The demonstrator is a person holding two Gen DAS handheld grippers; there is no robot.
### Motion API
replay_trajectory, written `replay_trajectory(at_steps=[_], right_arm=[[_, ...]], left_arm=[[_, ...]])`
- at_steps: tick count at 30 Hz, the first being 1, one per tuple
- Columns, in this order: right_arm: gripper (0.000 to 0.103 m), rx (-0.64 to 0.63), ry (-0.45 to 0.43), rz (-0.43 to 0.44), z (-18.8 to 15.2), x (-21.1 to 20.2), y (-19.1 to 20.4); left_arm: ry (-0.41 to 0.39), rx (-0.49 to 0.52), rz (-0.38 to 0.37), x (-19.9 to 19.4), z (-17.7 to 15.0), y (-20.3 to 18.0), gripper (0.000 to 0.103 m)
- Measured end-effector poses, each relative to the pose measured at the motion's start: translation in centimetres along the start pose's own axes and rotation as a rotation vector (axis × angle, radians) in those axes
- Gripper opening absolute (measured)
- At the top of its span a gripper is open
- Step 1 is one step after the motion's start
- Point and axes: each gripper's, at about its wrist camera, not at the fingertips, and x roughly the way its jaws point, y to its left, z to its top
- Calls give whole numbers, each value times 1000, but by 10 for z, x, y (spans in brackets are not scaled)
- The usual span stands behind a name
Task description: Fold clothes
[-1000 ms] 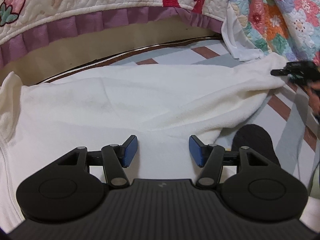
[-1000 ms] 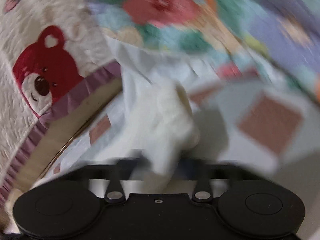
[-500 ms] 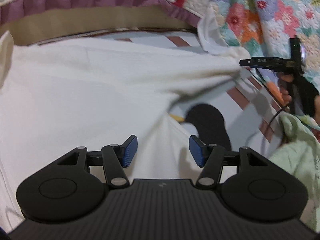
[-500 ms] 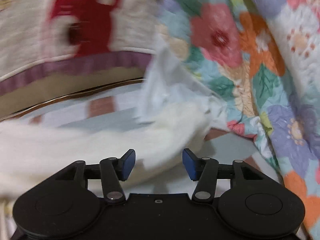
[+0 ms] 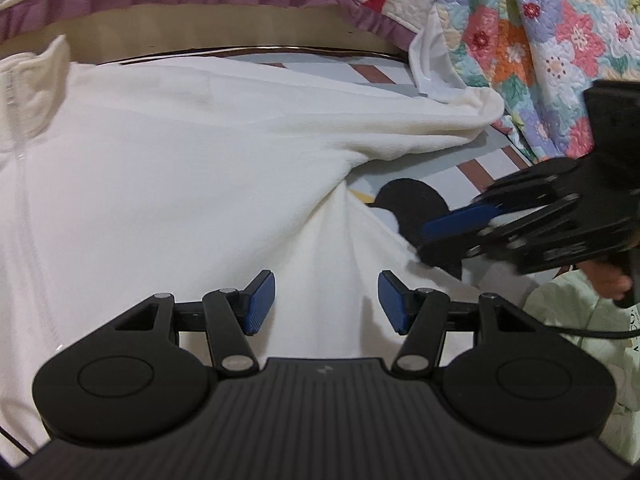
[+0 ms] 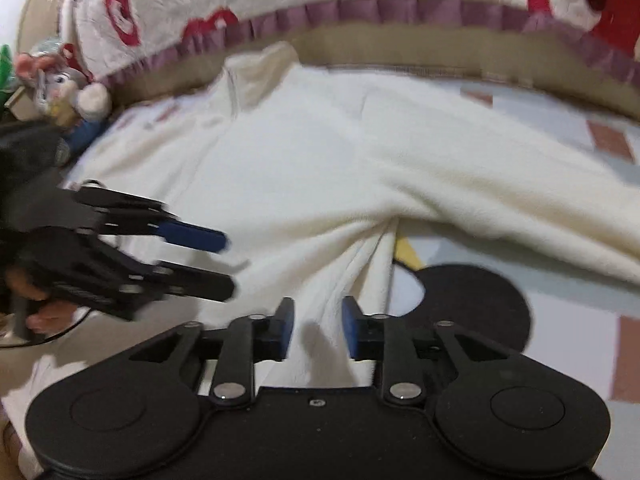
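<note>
No words, brand names or numbers can be read anywhere — the small pale mark on each gripper's black body is too tiny to read.

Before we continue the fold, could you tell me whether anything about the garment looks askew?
Yes: the white fleece garment is not flat. It bunches into radiating creases where the sleeve meets the body, beside the black patch on the sheet.
</note>
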Motion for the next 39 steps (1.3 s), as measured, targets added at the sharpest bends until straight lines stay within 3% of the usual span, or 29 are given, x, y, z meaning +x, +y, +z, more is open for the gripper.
replay_trajectory(at_steps=[2, 4, 5, 6, 9, 11, 12, 14, 16, 18, 22, 24, 25, 28, 31, 33, 39], right_arm=[[48, 17, 19, -6, -5, 12, 1], [47, 31, 29, -9, -9, 22, 3], [21, 27, 16, -4, -10, 20, 3], [10, 23, 3, 1, -11, 18, 4], [8, 124, -144, 38, -15, -35, 0], [7, 183, -188, -51, -29, -66, -6], [7, 207, -188, -86, -35, -72, -10], [7, 237, -102, -119, -43, -47, -21], [9, 264, -32, -149, -51, -24, -31], [12, 304, -39, -148, -51, -16, -33], [16, 359, -94, -197, -59, -44, -29], [24, 351, -80, -280, -64, -64, -26], [24, 351, -74, -289, -67, -77, -24], [24, 365, -87, -127, -81, -120, -12], [24, 311, -82, 4, -100, -161, 11], [31, 188, -62, -21, -118, -171, 37], [31, -50, -31, -114, -150, -153, 88]], left_arm=[[-6, -16, 16, -6, -5, 4, 56], [-9, -31, 26, -10, -11, 8, 56], [-10, -37, 32, -12, -13, 9, 56], [-9, -38, 41, -15, -15, 9, 56], [-18, -42, 52, -26, -23, 8, 56], [-25, -47, 44, -35, -29, 8, 56], [-8, -54, 32, -36, -34, 8, 56], [26, -60, 16, -36, -43, 7, 56], [74, -31, 48, -32, -54, 1, 56], [103, -5, 94, -33, -63, -4, 56], [89, -18, 115, -55, -78, -1, 56], [74, -32, 132, -64, -84, 4, 56], [71, -39, 140, -66, -86, 7, 56], [62, -56, 156, -72, -88, 14, 56], [51, -60, 156, -73, -86, 14, 56], [46, -54, 147, -73, -86, 11, 56], [17, 2, 150, -77, -94, -1, 56]])
